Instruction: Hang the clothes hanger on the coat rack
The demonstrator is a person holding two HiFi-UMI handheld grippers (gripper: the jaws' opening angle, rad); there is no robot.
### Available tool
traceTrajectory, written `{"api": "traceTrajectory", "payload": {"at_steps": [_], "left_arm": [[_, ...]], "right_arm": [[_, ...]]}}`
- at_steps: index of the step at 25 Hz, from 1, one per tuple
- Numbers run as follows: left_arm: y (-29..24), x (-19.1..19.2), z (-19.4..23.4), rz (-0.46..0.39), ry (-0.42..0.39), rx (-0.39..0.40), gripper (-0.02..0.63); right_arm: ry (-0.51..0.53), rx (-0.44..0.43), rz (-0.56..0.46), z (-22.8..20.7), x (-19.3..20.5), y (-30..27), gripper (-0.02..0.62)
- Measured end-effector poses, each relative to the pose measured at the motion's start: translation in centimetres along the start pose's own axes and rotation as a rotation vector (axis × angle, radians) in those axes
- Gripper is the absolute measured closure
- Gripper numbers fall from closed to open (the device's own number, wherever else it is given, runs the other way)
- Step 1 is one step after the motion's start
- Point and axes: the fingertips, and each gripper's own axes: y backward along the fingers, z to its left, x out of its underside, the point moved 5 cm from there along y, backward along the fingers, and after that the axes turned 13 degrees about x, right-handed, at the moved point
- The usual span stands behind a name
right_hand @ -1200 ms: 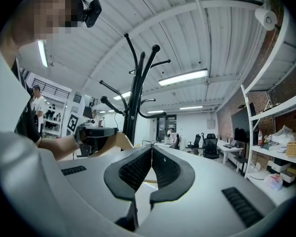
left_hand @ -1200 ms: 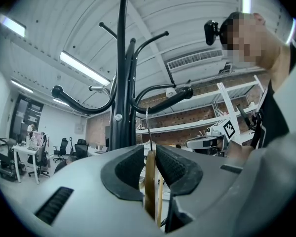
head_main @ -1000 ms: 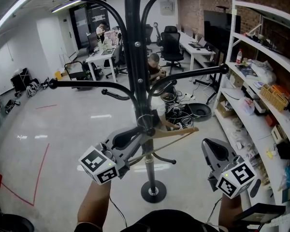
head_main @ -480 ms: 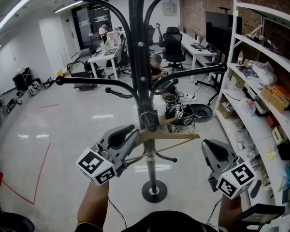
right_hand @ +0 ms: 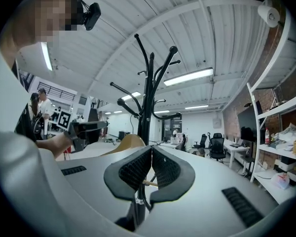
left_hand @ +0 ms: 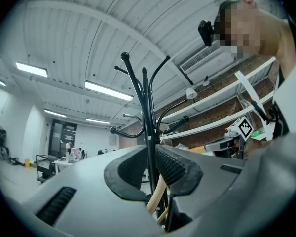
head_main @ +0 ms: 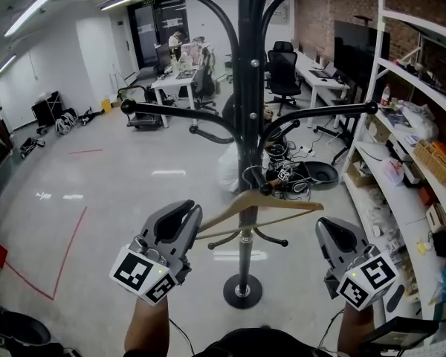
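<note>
**Hook over the peg, release left**

The hanger [head_main: 264, 201] has come up since a second ago. Its hook now sits over a low peg of the coat rack [head_main: 247, 88], frame centre. Your left gripper [head_main: 192, 218] fingers clamp its left arm. Your right gripper [head_main: 328, 229] fingers are closed on nothing.

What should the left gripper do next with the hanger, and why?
Probably open its jaws and let go. The hook of the hanger looks looped over a low peg of the coat rack, while its wooden end sits between the jaws of the left gripper.
</note>
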Motion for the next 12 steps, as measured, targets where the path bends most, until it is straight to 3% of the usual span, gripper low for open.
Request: {"api": "traceTrajectory", "payload": {"at_steps": [2,6,12], "left_arm": [[1.4,0.5,-0.5,0.016,-0.004,-0.043,0.551],[3.6,1.5,-1.7,-0.024,0.081,-0.077,0.604],[8.1,4.2,-4.4,-0.036,0.193,-0.068,0.604]], "right_arm": [[0.001,-0.016,0.009,0.8,0.4,-0.2,0.588],[0.005,-0.038,0.039,1.7,1.0,-0.4,0.588],[0.004,-0.071,0.121,5.3,3.5,1.2,0.588]]}}
